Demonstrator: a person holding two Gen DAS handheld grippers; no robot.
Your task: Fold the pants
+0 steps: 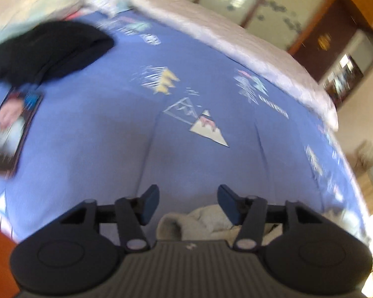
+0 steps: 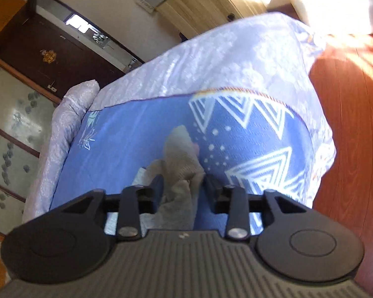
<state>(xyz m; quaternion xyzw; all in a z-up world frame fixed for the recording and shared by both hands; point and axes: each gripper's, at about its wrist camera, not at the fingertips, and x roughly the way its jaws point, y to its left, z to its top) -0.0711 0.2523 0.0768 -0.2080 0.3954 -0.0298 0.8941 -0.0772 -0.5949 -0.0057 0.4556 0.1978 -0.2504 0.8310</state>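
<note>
Setting: a bedroom with a reddish wood floor (image 2: 348,129), a dark wooden door (image 2: 49,57) and patterned sliding panels (image 2: 10,124). Work surface: a bed covered by a blue printed sheet (image 1: 112,129) edged by a pale lilac quilted border (image 2: 211,59).

Item 1, pants (image 2: 180,164): grey, soft, crumpled rather than flat. In the right wrist view they are seen as a rumpled strip running from between the gripper's arms out over the blue sheet. In the left wrist view a bunched grey portion (image 1: 206,223) is seen low in the frame, behind and beneath the fingers.

Item 2, left gripper (image 1: 189,202): jaws parted about half way, nothing between the blue pads. The cloth lies just under and behind the fingertips and is not gripped. It is judged to have been let go so that the cloth can settle on the sheet.

Item 3, right gripper (image 2: 184,188): jaws partly apart, with the grey cloth lying between them. Whether the pads press on it cannot be told, as the fabric hides their inner faces.

Item 4, dark garment (image 1: 49,49): heaped at the far left of the sheet, well apart from the pants, judged set aside.

Item 5, tablet or screen (image 1: 10,129): flat on the sheet by the left edge, blurred.

Progress, as judged: no neat fold is yet visible.
</note>
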